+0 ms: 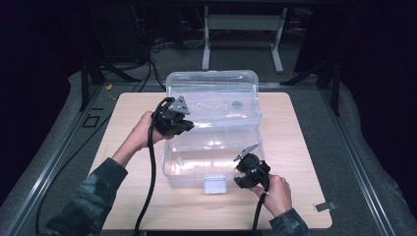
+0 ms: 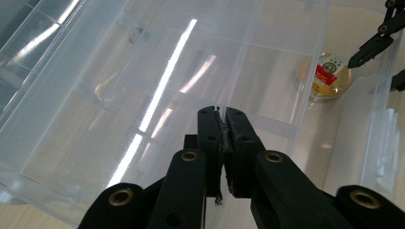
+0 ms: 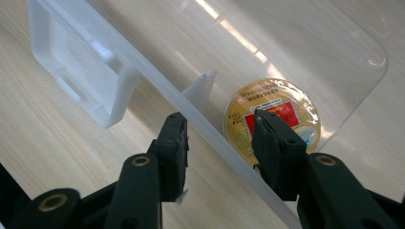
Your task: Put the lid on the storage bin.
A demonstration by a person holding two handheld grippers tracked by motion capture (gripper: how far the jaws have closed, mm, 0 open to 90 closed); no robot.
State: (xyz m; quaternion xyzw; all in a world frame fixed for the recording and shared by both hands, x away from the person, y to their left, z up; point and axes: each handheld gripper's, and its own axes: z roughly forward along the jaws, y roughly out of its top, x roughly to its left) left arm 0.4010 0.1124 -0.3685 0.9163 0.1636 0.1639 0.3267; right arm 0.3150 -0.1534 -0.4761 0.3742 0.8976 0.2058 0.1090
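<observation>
L gripper (image 2: 222, 125) is clenched tight, jaws pinched on a thin clear wall of the tray (image 2: 143, 95) inside the clear plastic box (image 1: 212, 129); from above that gripper (image 1: 183, 126) sits at the box's left side, roughly mid-depth, w/ the left hand (image 1: 142, 132) behind it just outside the box. R gripper (image 3: 219, 138) now: jaws partly apart, straddling the box's front wall (image 3: 191, 107), one jaw outside over the wooden table (image 3: 57, 143), the other inside, over a round gold tin w/ a red label (image 3: 282, 102). Can't tell whether the pads actually press the wall or the tin, there looks to be a gap on the outer side. From above the R gripper (image 1: 251, 173) is at the box's front right corner, right hand (image 1: 276, 194) just in front of it. The tin lies flat on the box floor, just behind the front wall, near that right corner; the L gripper view also catches it (image 2: 329, 76) beyond the tray, w/ the R jaw tips just beside it. A white latch (image 1: 215, 184) hangs at the middle of the box's front edge, left of the R gripper. The lid stands open at the box's far side. A small metal clip (image 1: 324, 206) lies on the table, well right of the box.
</observation>
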